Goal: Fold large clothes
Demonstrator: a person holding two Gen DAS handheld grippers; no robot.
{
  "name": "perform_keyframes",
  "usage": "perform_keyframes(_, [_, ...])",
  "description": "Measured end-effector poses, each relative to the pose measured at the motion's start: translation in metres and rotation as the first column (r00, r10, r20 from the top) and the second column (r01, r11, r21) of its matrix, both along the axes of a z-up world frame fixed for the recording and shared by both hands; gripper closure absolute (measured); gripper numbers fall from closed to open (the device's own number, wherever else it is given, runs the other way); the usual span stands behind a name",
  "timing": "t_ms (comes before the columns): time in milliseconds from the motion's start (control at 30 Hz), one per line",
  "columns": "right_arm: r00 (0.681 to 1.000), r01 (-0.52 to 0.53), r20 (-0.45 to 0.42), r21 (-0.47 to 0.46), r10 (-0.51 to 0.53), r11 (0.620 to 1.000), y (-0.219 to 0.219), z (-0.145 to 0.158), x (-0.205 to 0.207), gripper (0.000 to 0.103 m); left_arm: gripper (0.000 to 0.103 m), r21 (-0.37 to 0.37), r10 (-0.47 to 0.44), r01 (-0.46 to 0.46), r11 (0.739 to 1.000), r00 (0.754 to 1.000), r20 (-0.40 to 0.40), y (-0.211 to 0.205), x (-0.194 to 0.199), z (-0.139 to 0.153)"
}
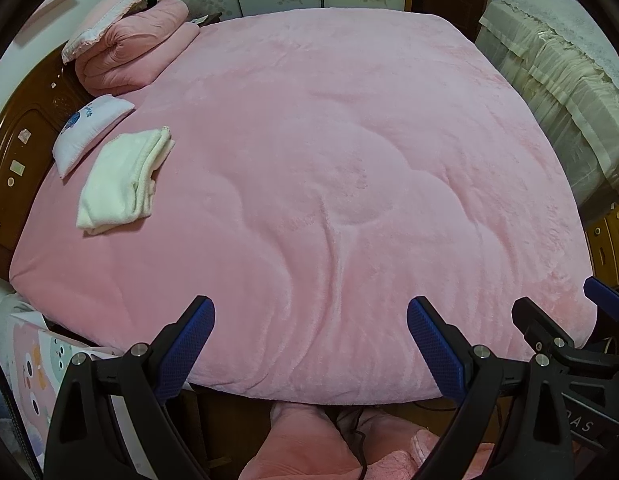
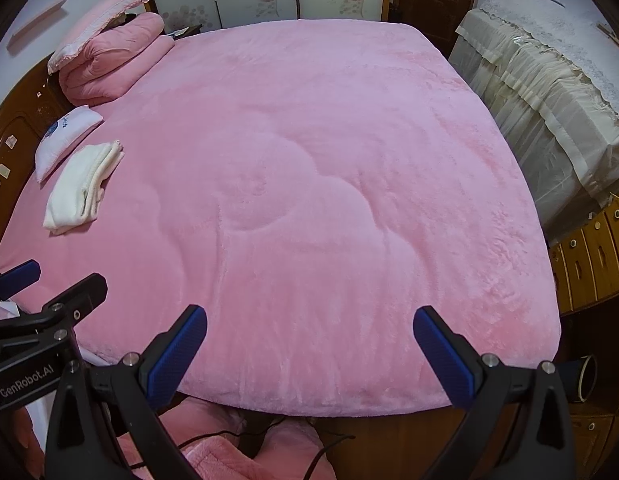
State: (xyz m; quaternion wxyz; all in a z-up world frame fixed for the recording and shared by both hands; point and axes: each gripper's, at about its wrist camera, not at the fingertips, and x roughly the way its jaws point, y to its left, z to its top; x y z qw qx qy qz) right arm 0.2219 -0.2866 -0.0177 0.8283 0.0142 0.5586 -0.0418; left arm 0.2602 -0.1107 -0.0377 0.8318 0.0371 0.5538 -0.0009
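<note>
Garment: cream folded garment (image 1: 123,182) lies near the headboard, on the pink blanket (image 1: 329,160).
Handling: likely soft, light, floppy; pinch an edge or corner.
Claws: your left gripper (image 1: 311,342) and right gripper (image 2: 309,354) both gape, holding nothing.

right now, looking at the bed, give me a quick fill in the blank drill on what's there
1. The folded white cloth lies on a blanket coloured ____.
2. Both the left gripper and the right gripper are ____, holding nothing.
3. The small white pillow lies between the white cloth and the folded ____ quilt.
4. The pads on the fingers are coloured ____.

Missing words: pink; open; pink; blue
</note>
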Motion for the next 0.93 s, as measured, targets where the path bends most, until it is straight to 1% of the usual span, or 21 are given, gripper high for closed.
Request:
perform_keyframes(500, [1.000,-0.004,-0.010,0.032,0.005,0.999,-0.013,-0.006,0.013,0.000,0.007,0.026,0.021,-0.021,0.999,1.000,0.000,-0.016,0.008,0.002])
perform_keyframes(800, [1.000,0.020,-0.022,0.069,-0.019,0.997,-0.027,-0.013,0.029,0.000,0.007,0.046,-0.009,0.007,0.999,0.999,0.043,-0.028,0.018,0.008])
perform_keyframes(933, [0.999,0.042,-0.031,0.094,-0.039,0.995,-0.037,-0.018,0.040,0.000,0.007,0.038,-0.008,0.006,0.999,0.998,0.064,-0.030,0.027,0.013])
